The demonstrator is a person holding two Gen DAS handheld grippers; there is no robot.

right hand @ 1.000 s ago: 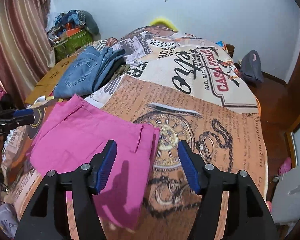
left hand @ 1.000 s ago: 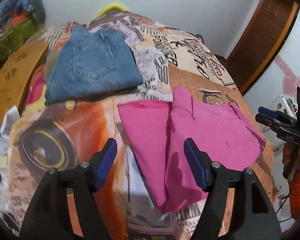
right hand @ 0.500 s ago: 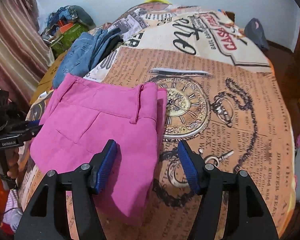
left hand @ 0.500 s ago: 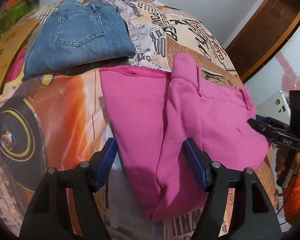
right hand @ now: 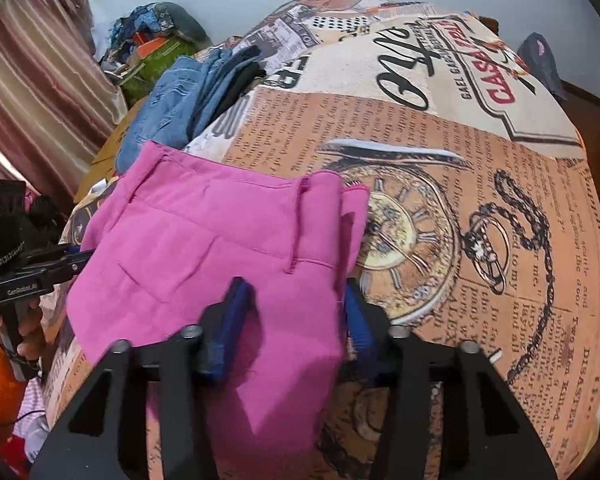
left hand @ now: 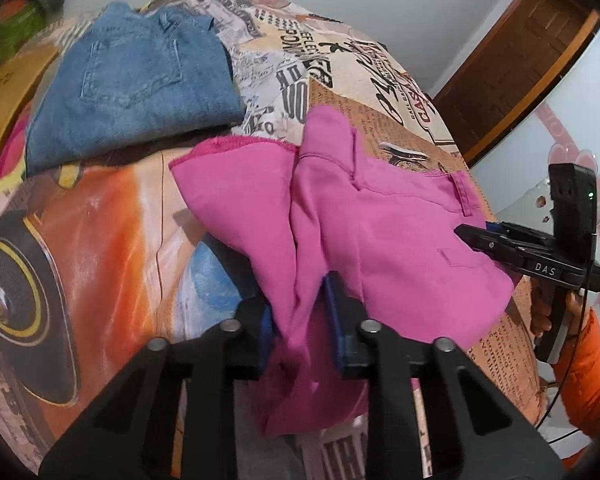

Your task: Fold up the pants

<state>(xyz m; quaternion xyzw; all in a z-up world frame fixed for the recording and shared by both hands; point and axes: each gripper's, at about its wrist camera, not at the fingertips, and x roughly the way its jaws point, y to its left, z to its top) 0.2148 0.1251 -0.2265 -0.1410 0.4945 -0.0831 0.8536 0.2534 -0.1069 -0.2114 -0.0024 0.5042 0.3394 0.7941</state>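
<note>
You are at the grab step. The pink pants (left hand: 380, 240) lie folded on the bed (right hand: 480, 200), near its front edge. Your left tongs (left hand: 300, 320) have just been closing and pinch a bunched fold. Your right tongs (right hand: 292, 328) have been closing too, with cloth between them, but I cannot tell if they press yet. The waistband runs left to right. Next, I think, lift both ends together.
</note>
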